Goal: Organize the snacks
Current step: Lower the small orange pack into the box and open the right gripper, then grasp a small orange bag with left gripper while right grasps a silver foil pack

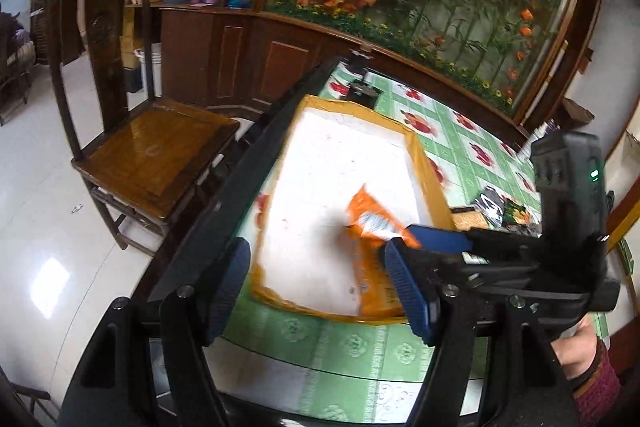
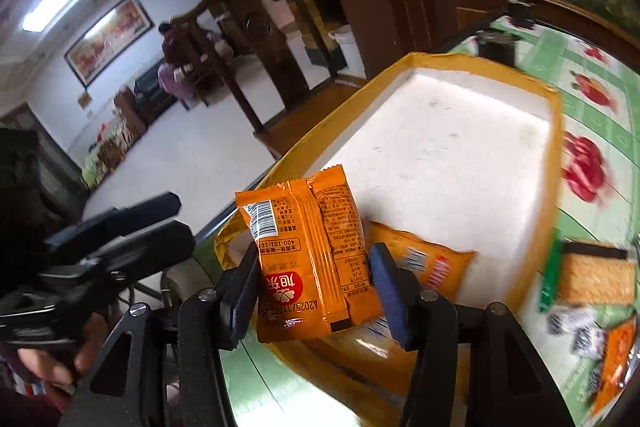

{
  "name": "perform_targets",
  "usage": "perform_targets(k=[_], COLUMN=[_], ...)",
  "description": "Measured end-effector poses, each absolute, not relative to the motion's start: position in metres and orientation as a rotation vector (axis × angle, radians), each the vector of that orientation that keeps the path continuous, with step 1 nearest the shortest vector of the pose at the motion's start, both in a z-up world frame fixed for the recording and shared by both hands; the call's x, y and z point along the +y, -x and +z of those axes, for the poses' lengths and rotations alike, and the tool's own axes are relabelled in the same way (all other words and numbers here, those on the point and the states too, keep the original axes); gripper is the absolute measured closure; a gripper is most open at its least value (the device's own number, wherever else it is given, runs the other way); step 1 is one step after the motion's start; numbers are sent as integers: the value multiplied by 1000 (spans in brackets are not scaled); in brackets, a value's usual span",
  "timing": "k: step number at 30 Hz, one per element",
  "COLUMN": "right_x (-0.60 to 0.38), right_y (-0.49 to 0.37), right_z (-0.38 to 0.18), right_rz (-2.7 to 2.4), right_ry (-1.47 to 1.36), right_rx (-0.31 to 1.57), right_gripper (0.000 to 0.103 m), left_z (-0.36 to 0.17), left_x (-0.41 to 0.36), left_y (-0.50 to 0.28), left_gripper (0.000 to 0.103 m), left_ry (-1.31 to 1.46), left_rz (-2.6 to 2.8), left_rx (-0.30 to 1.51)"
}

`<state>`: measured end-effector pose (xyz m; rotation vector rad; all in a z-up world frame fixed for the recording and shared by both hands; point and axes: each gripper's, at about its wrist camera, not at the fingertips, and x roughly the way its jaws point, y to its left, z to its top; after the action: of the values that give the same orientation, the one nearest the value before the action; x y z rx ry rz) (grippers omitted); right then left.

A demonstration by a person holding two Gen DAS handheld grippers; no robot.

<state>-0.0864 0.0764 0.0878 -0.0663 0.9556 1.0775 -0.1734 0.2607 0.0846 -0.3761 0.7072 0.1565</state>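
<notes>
Two grippers are at work over a shallow yellow-rimmed box (image 1: 424, 163) with a white floor, sitting on the bench (image 1: 352, 343) under its green flowered cloth. From the left wrist, the left gripper (image 1: 316, 287) stands wide apart and holds nothing; it hangs over the near end of the box, seemingly waiting its turn. Ahead of it the right gripper (image 1: 412, 241) reaches in from the right with an orange snack packet (image 1: 370, 217) at its tips, above the white floor. A wooden chair (image 1: 152, 155) stands beside the bench.

From the right wrist, the right gripper (image 2: 316, 287) is closed on that orange snack packet (image 2: 308, 259), pinched by its sides and held upright, barcode up, likely so it can be lowered in neatly. A second orange packet (image 2: 436, 263) already lies inside the box (image 2: 554, 163), near the front. More snacks wait outside on the cloth to the right, among them a green-edged cracker pack (image 2: 592, 277), so I would judge the sorting barely started.
</notes>
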Motion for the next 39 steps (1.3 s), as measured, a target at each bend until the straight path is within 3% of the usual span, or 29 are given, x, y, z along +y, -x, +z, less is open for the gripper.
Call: perform_targets(k=[7,15,17,18,27,31,39], right_x=[39,92,106,109,43,-14,-73], right_y=[72,92,97,99,79,40,16], right_z=[95,74,68,67,91,93,62], right_rz=[1054,1106,1107,1109,1102,866,780], right_ry=[23,74,106,116,-14,12,53], right_rx=[925,969,969,972,886,872,1037], right_gripper=[44,43,22,20,20,20,20], left_z=[87,87,87,87,90,91,85], left_x=[239,247,253,255,251,240,190], left_y=[158,162,165,166,171,165,140], left_gripper=[33,33,33,33,29,29,29], left_ry=[331,345,359,366,358,354,273], left_rz=[129,162,171,173,139,115,26], left_rx=[721,717,717,717,707,719,778])
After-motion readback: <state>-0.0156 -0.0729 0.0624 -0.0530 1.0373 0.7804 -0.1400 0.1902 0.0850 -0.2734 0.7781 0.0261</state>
